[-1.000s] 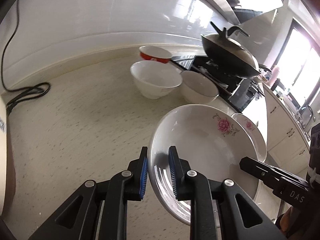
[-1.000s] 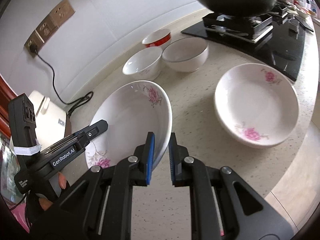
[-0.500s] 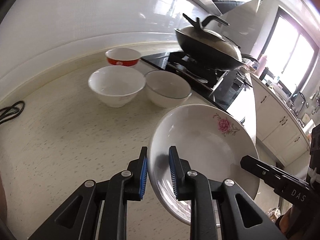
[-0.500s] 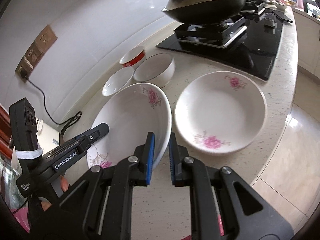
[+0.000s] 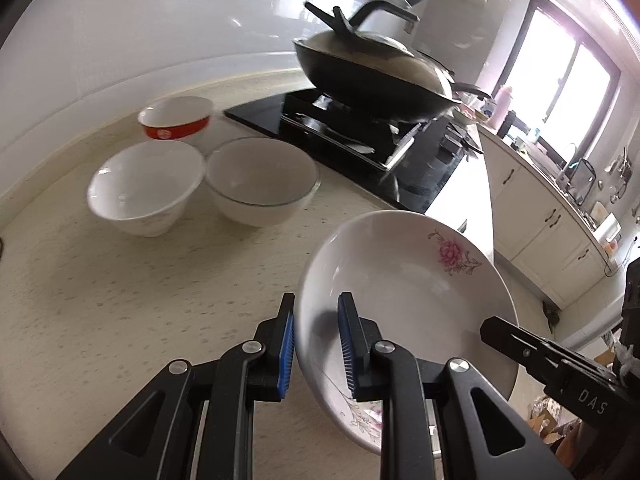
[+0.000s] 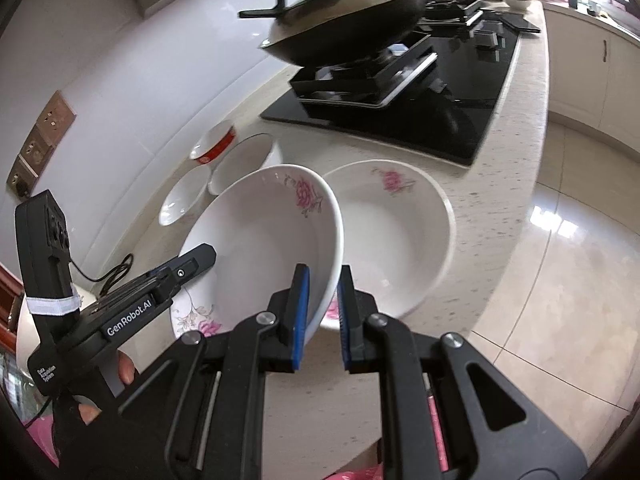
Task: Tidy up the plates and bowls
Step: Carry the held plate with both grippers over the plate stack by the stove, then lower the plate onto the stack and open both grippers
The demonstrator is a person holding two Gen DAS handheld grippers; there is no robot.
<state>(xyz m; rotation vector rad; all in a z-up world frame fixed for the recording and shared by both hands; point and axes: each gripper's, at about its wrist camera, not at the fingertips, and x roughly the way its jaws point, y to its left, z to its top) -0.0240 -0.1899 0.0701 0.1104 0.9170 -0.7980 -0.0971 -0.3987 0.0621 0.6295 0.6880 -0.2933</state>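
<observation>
Floral plate [image 6: 260,236] clamped at opposite rims in both jaws, hiding part of second plate [image 6: 404,232] beneath.

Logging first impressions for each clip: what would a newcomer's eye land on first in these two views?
Probably the floral plate held tilted above the counter, both grippers clamped on opposite rims: the left gripper and the right gripper. Next, a matching second floral plate lying flat near the counter edge, partly behind the held one. Behind them, a big black lidded wok sits on the stove, with three bowls clustered to its left.
</observation>
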